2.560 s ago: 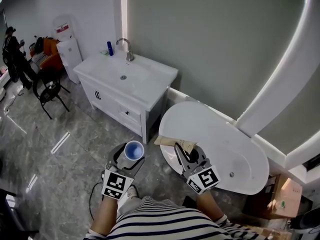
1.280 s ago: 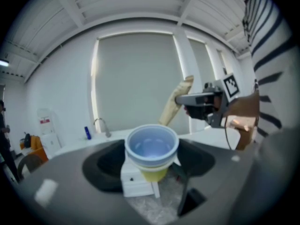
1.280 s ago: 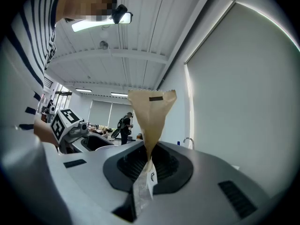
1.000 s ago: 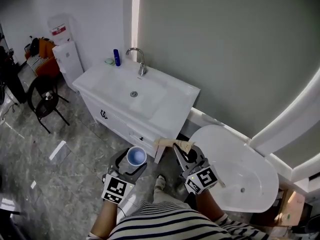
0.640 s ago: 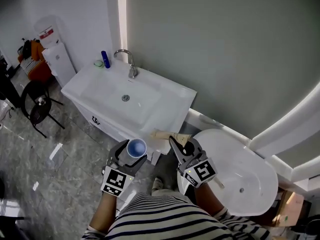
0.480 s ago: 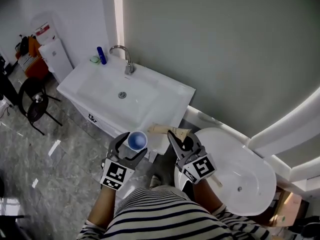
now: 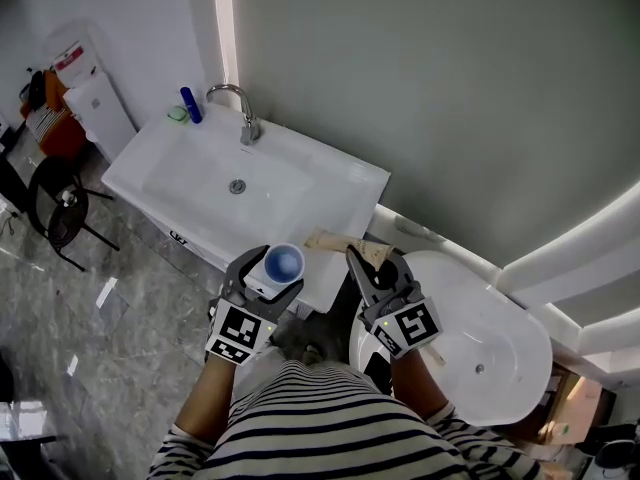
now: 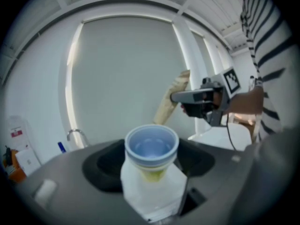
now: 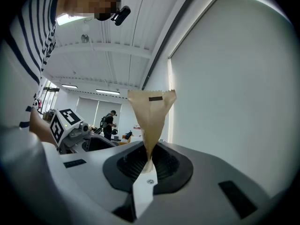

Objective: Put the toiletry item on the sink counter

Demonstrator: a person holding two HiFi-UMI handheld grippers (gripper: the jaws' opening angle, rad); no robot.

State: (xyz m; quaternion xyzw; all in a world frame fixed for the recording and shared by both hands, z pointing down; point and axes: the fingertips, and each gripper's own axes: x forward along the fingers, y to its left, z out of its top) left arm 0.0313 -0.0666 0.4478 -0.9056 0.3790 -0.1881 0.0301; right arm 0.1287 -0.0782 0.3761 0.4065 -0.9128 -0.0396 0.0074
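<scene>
Clamping a blue cup in the left gripper, lower centre, beside the sink counter. Pinching a tan tube in the right gripper.

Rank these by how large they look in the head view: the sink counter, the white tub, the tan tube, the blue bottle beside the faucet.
1. sink counter
2. white tub, partly hidden by the person
3. tan tube, which is nearer the camera, so its true size against the bottle is unsure
4. blue bottle

Faucet behind sink, tub right of sink
</scene>
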